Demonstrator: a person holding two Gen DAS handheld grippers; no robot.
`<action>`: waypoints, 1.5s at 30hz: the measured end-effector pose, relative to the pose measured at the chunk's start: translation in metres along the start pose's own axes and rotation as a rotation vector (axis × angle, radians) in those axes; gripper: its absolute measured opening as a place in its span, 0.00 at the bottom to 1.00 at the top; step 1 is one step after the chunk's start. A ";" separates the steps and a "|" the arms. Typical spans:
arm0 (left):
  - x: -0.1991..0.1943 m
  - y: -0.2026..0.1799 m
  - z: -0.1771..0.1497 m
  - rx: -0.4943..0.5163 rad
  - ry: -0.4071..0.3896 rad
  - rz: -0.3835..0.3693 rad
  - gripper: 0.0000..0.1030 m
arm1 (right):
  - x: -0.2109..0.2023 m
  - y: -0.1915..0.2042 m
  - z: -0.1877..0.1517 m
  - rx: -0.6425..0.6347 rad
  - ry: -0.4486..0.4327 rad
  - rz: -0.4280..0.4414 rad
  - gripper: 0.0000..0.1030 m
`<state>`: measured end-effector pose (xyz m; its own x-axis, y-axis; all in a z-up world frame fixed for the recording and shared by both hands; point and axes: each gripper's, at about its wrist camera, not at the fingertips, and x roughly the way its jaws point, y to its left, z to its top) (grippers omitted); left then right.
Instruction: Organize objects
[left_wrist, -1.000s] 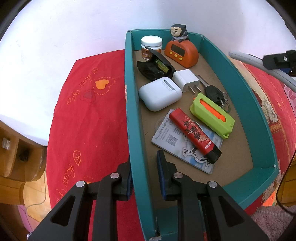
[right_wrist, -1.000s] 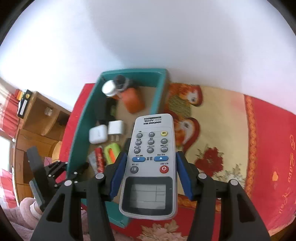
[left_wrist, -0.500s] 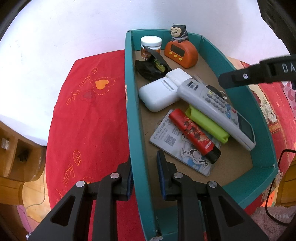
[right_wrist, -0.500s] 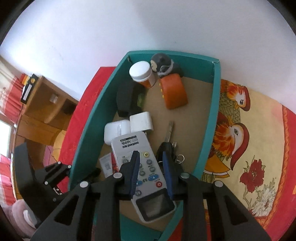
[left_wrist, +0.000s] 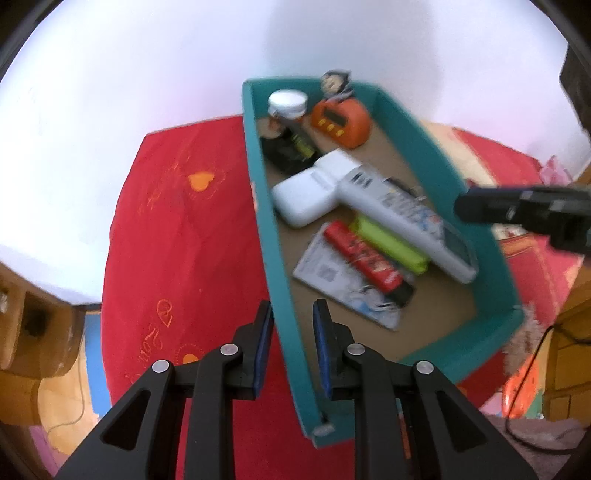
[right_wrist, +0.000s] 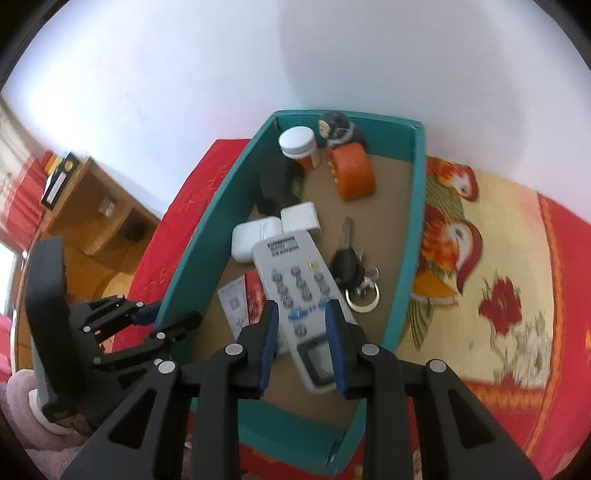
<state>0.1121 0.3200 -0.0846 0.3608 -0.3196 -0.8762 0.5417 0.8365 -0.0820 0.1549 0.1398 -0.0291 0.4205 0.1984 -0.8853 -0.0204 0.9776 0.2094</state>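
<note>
Left gripper (left_wrist: 291, 325): jaws parted narrowly, one blue pad either side of the near left wall of the teal cardboard tray (left_wrist: 436, 155). Wall sits in the gap; contact cannot be told through the blur.

Right gripper (right_wrist: 301, 326): jaws part open, empty, hovering above the display end of the grey-white rectangular remote control (right_wrist: 299, 284). Remote lies flat inside the tray, not held.

Key relation: the remote's long axis runs from directly under the right jaws away toward the tray's far left, slightly oblique to the jaw line. Right gripper is plainly the nearer; left is occupied at the wall. Judgement: placing looks done; next likely a straight lift-off clear of the right wall.

Count, near to far:
- 1 printed card (left_wrist: 343, 280), under
- 1 red tube with black cap (left_wrist: 365, 258)
- 1 lime-green case (left_wrist: 388, 242), partly under the remote
- 1 remote
- 1 black car key on a ring (right_wrist: 347, 264)
- 1 white earbud case (left_wrist: 303, 197)
- 1 white plug adapter (right_wrist: 300, 218)
- 1 black pouch (left_wrist: 284, 151)
- 1 white-lidded jar (left_wrist: 287, 104)
- 1 orange timer with monkey figure (left_wrist: 340, 120)

Tray rests on a red patterned cloth (left_wrist: 177, 236).
</note>
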 end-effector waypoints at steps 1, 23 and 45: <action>-0.006 -0.002 0.002 0.007 -0.012 0.008 0.21 | -0.003 0.000 -0.004 0.013 -0.007 -0.008 0.26; -0.063 -0.100 0.028 -0.054 -0.126 -0.020 0.66 | -0.100 -0.062 -0.058 0.089 -0.170 -0.060 0.69; -0.064 -0.136 0.026 -0.148 -0.151 0.132 0.98 | -0.113 -0.110 -0.084 0.175 -0.198 -0.122 0.79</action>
<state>0.0350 0.2151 -0.0052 0.5363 -0.2566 -0.8041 0.3692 0.9280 -0.0500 0.0337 0.0158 0.0134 0.5799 0.0459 -0.8134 0.1903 0.9632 0.1900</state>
